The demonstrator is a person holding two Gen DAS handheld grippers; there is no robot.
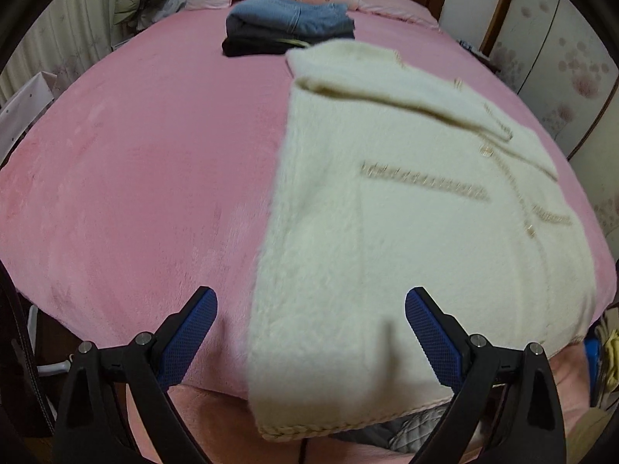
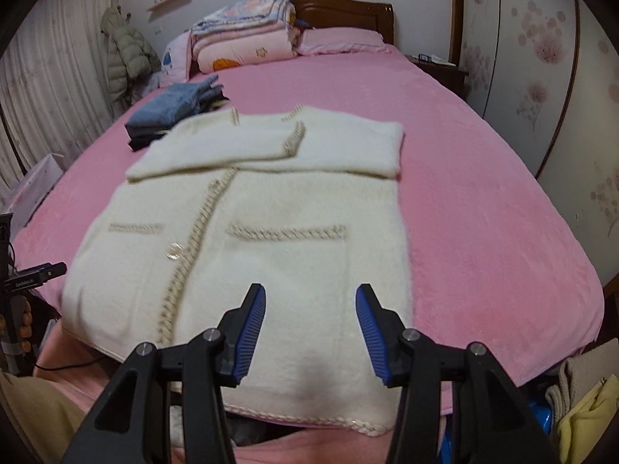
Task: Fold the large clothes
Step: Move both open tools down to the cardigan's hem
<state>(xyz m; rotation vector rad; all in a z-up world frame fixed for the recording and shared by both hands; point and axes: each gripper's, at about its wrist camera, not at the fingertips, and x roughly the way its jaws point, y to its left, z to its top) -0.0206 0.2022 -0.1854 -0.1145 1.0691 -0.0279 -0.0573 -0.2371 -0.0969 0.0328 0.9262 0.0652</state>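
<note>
A cream cardigan (image 2: pixel 247 255) lies flat on the pink bedspread (image 2: pixel 483 208), both sleeves folded across its chest and its hem at the bed's near edge, while the left gripper (image 1: pixel 309 332) and right gripper (image 2: pixel 311 328) hover over that hem, both spread wide and holding nothing.

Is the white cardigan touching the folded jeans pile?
Cannot tell. In both wrist views the cardigan overlaps the jeans pile edge, showing neither contact nor gap.
</note>
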